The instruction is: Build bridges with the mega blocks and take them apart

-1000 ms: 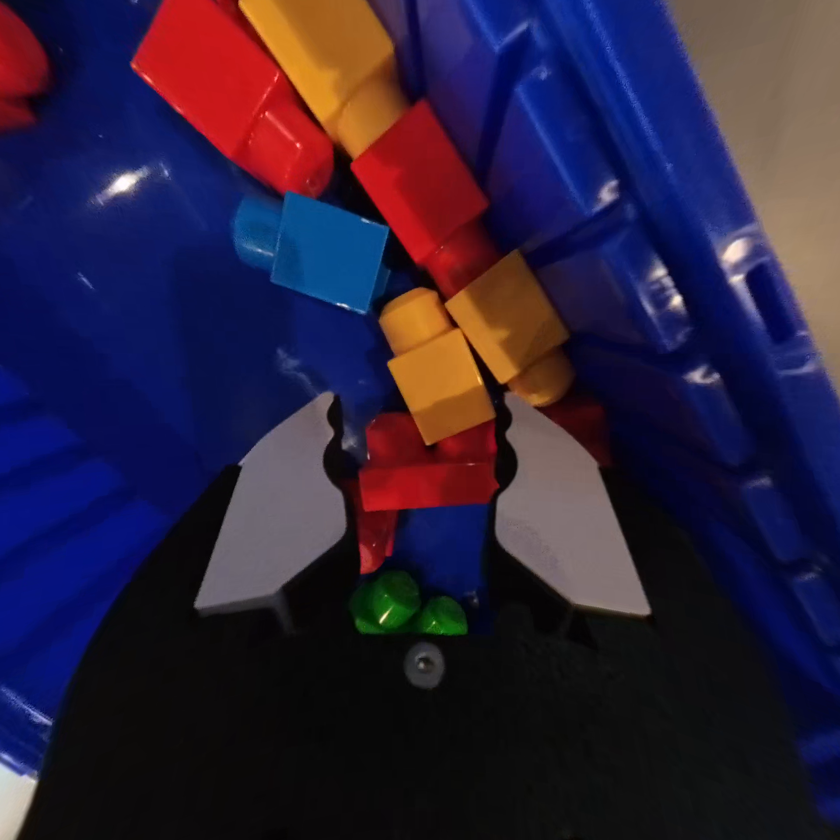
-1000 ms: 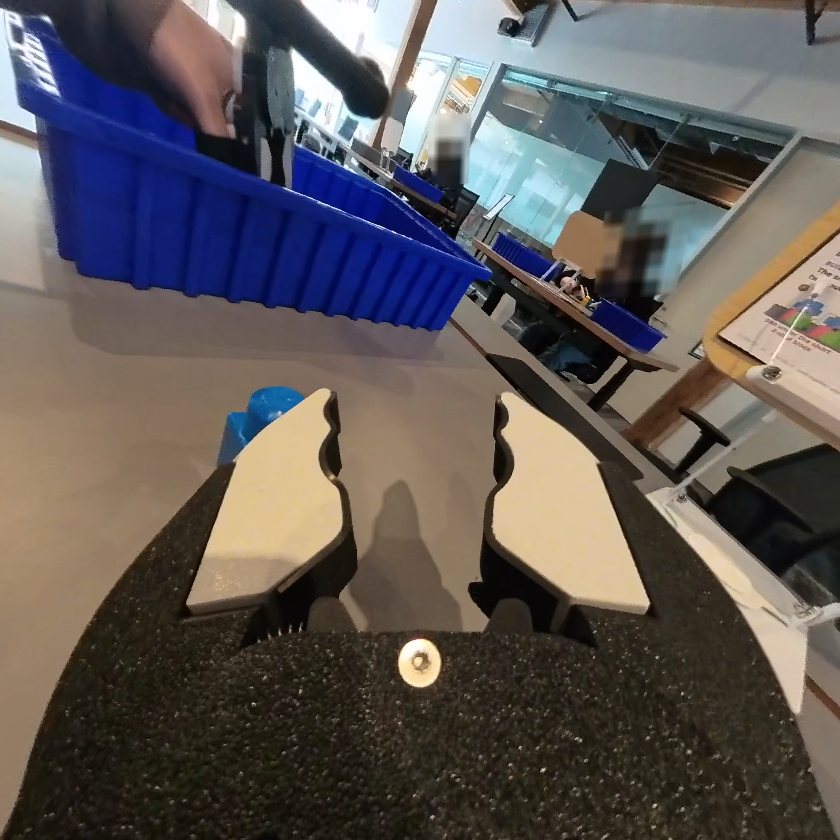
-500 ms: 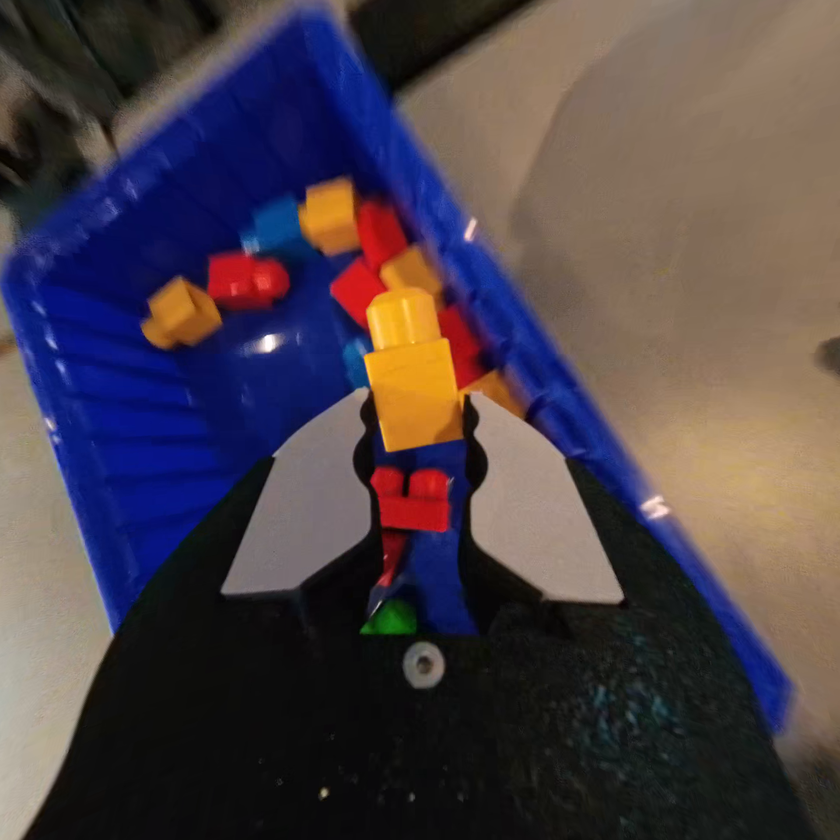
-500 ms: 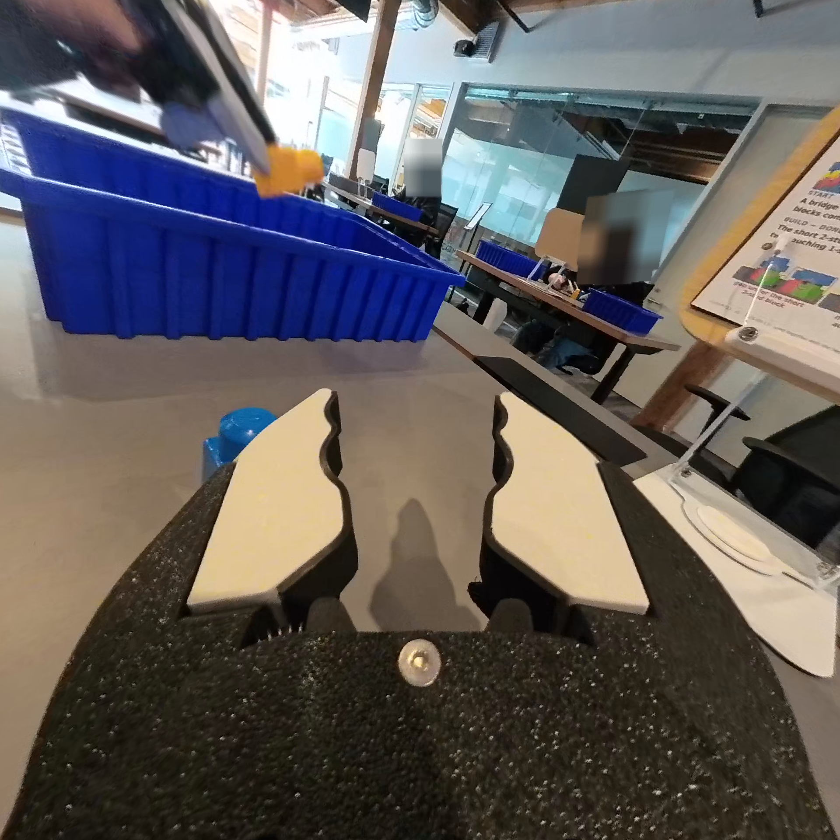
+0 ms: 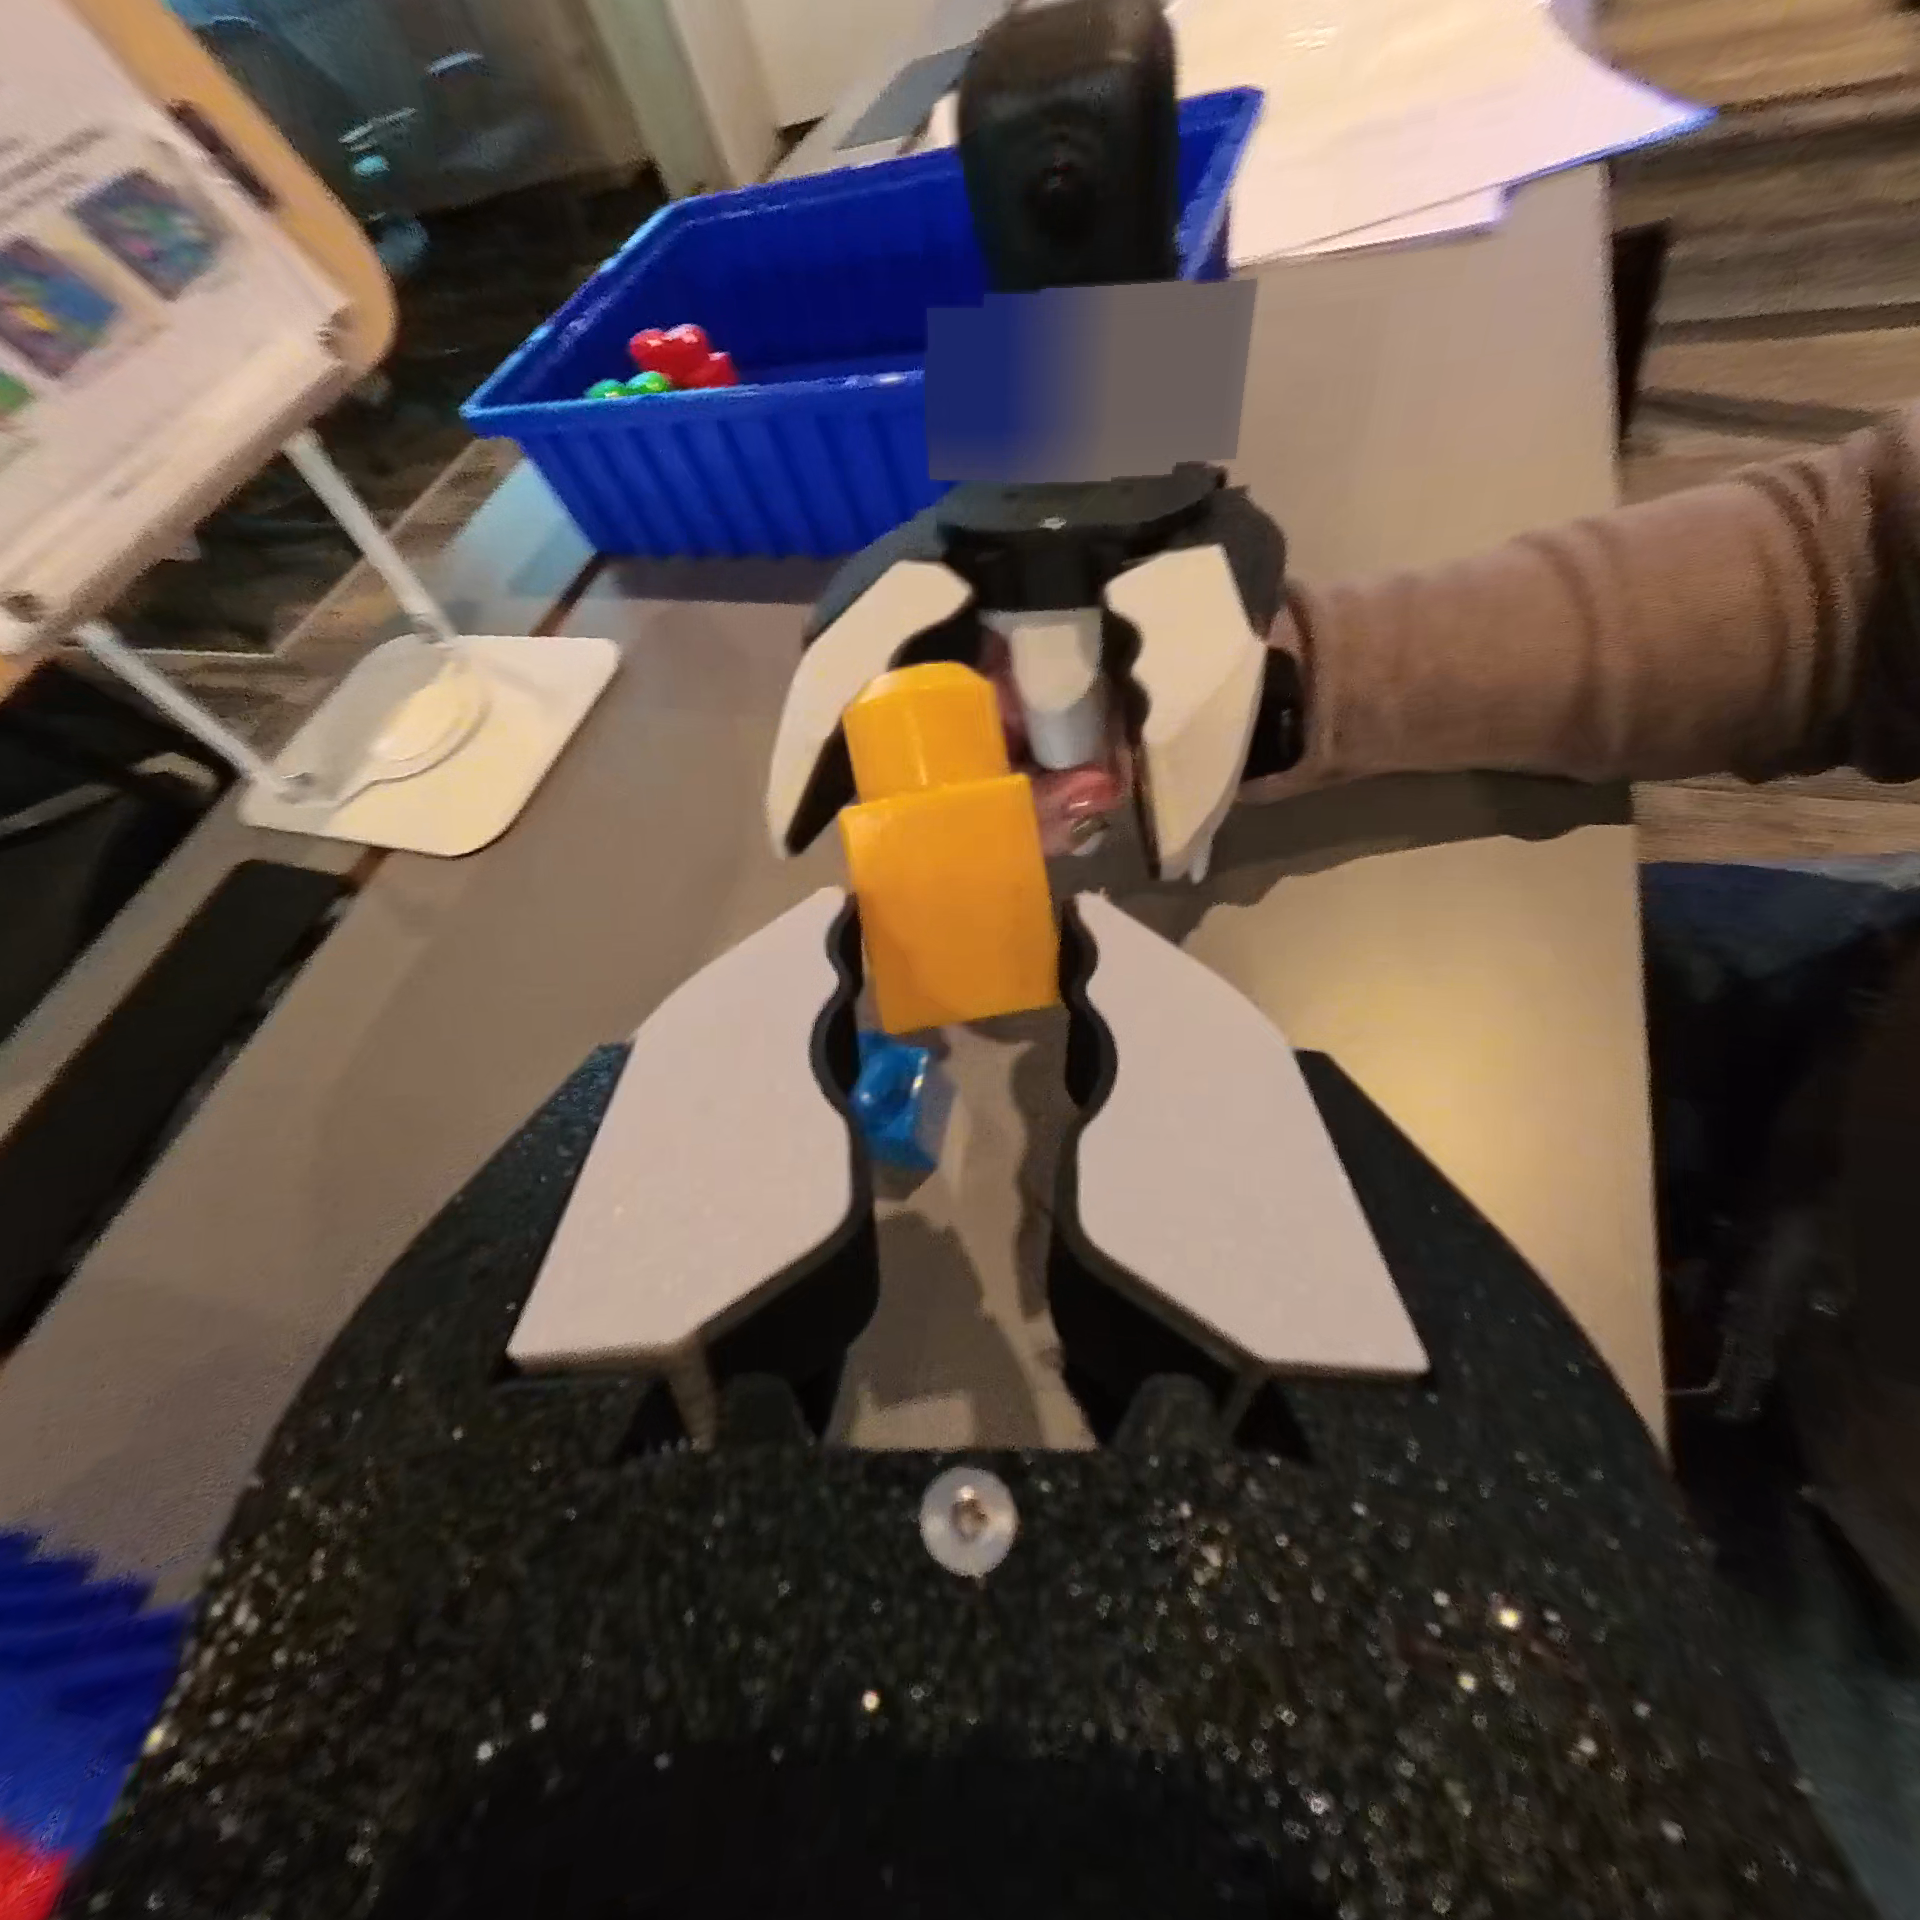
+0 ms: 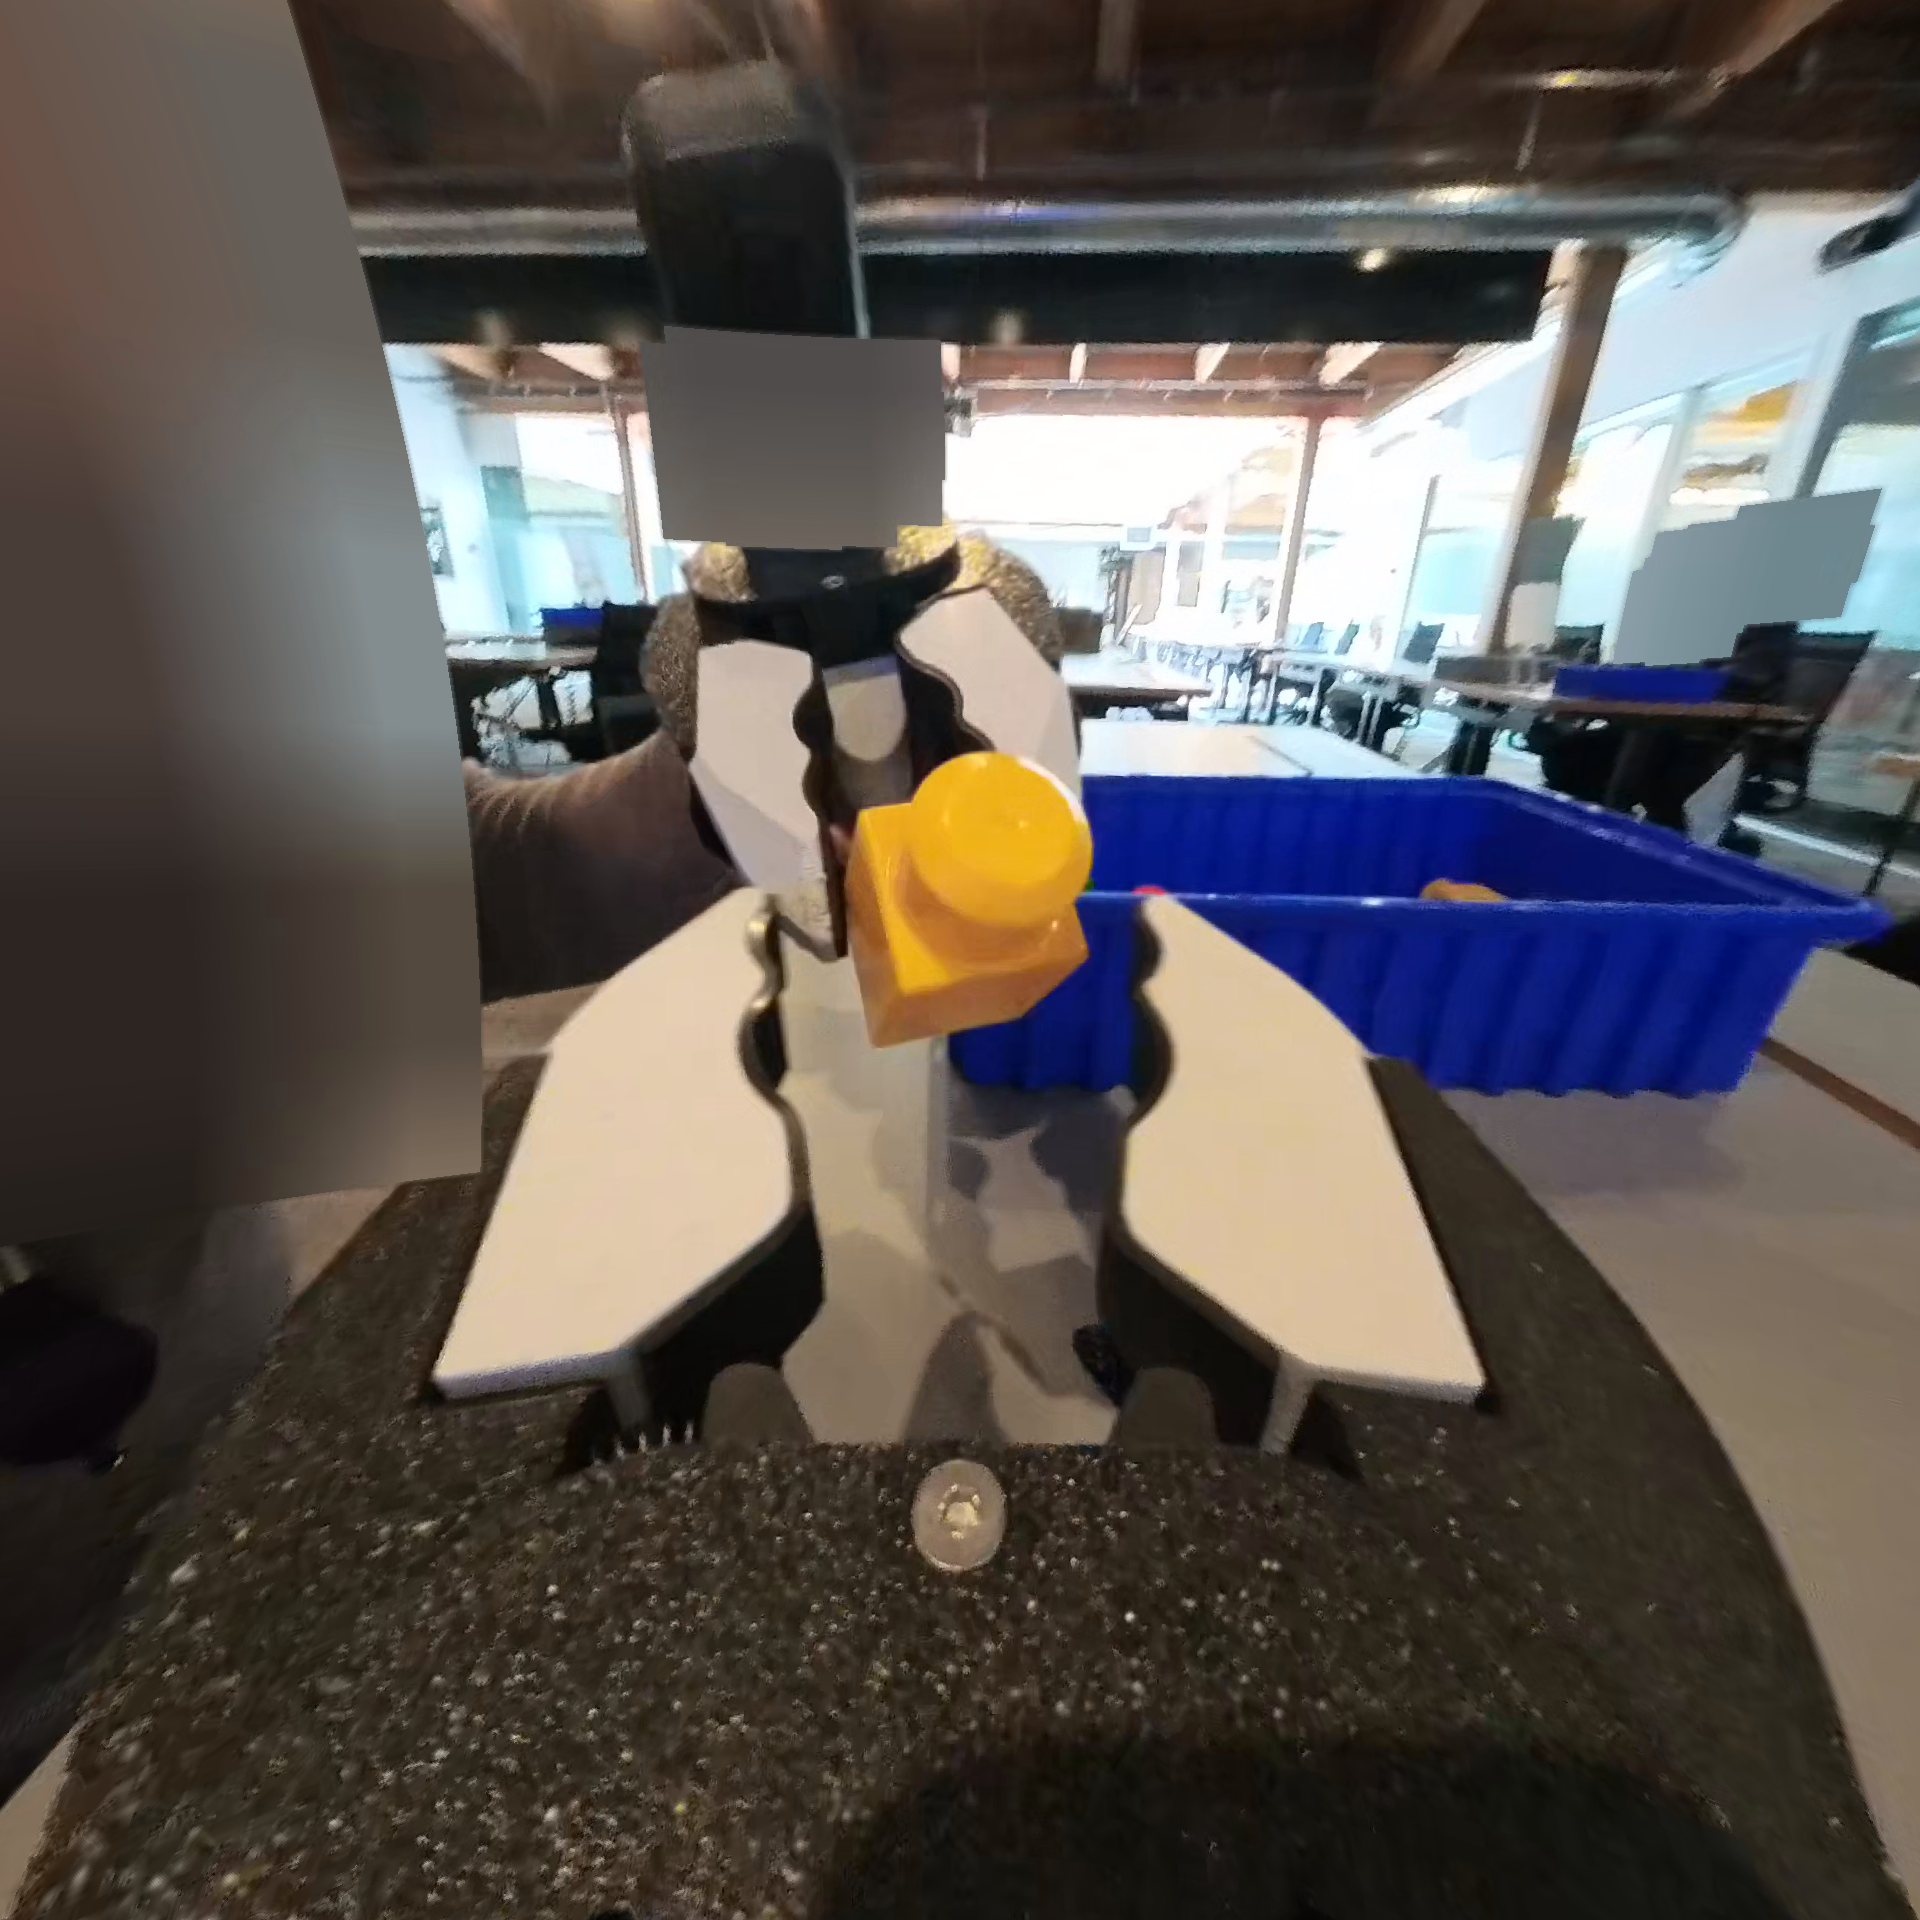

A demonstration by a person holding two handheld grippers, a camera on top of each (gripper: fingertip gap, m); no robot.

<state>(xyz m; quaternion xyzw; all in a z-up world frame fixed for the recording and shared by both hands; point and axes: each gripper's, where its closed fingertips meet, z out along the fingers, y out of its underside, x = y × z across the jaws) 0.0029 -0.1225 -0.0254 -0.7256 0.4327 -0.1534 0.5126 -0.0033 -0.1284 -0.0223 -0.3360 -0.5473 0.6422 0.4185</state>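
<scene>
My left gripper (image 5: 956, 935) is shut on a yellow one-stud block (image 5: 951, 914) and holds it in the air above the grey table (image 5: 416, 1039). The stud points away from me, toward my right gripper. My right gripper (image 6: 956, 925) is open and empty and faces the left one at close range; its white fingers (image 5: 1195, 707) show just beyond the block. In the right wrist view the yellow block (image 6: 966, 894) sits at my open fingertips, with the left gripper's fingers (image 6: 743, 769) behind it. A blue block (image 5: 888, 1101) lies on the table below.
A blue bin (image 5: 748, 468) with red and green blocks stands at the table's far end. Another blue bin (image 6: 1455, 956) holding blocks stands to the right in the right wrist view. A white sign stand (image 5: 416, 727) is at the left. A sleeved arm (image 5: 1558, 665) holds the right gripper. Only a small space, under 4 cm, lies between the two pairs of fingers.
My left gripper shut on the yellow block in the bin, lifted it out and swung it over the table. My right gripper rose and turned to face the left one.
</scene>
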